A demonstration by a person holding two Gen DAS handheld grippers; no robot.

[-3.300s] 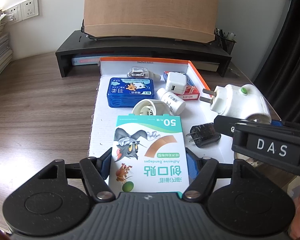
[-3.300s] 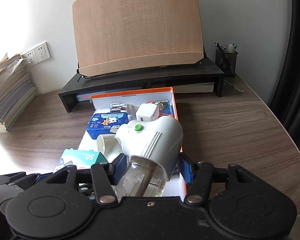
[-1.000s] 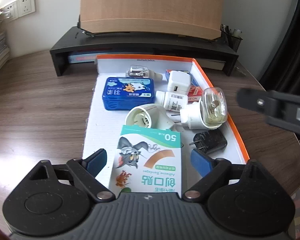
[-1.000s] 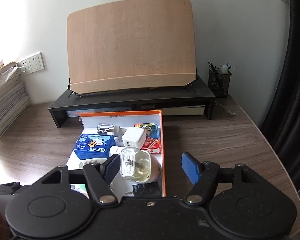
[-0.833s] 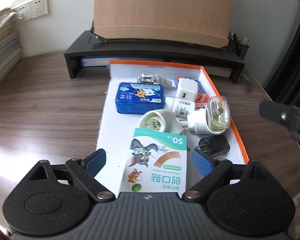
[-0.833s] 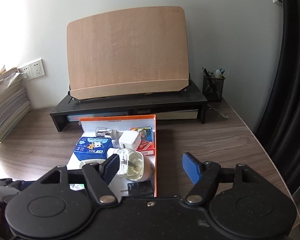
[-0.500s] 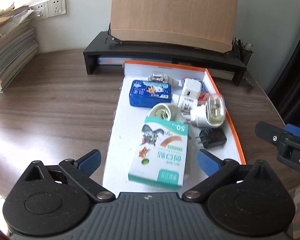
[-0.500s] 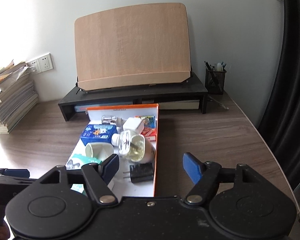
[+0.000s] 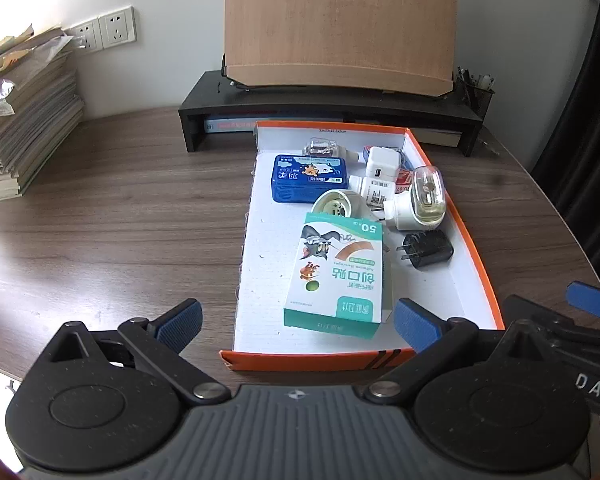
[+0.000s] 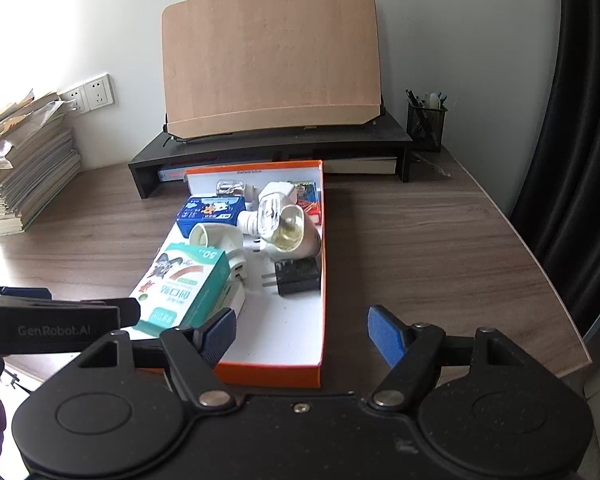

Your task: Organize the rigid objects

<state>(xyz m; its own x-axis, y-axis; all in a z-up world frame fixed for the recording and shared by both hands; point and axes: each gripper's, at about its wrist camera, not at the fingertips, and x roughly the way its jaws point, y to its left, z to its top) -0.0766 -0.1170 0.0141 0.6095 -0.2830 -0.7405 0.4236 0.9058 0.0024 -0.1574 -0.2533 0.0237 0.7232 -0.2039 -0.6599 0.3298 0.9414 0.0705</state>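
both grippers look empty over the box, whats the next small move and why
Probably draw both back clear of the orange box: the bandage box and plug-in repellent lie inside it, and both the left hand-held gripper and right hand-held gripper hold nothing.

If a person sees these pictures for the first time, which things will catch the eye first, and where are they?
The orange box in the middle of the wooden desk stands out, crowded with small things. A green bandage box lies nearest the front, a blue tin farther back, and a white plug-in device at the right wall. Behind them a wooden board leans upright on a black stand.
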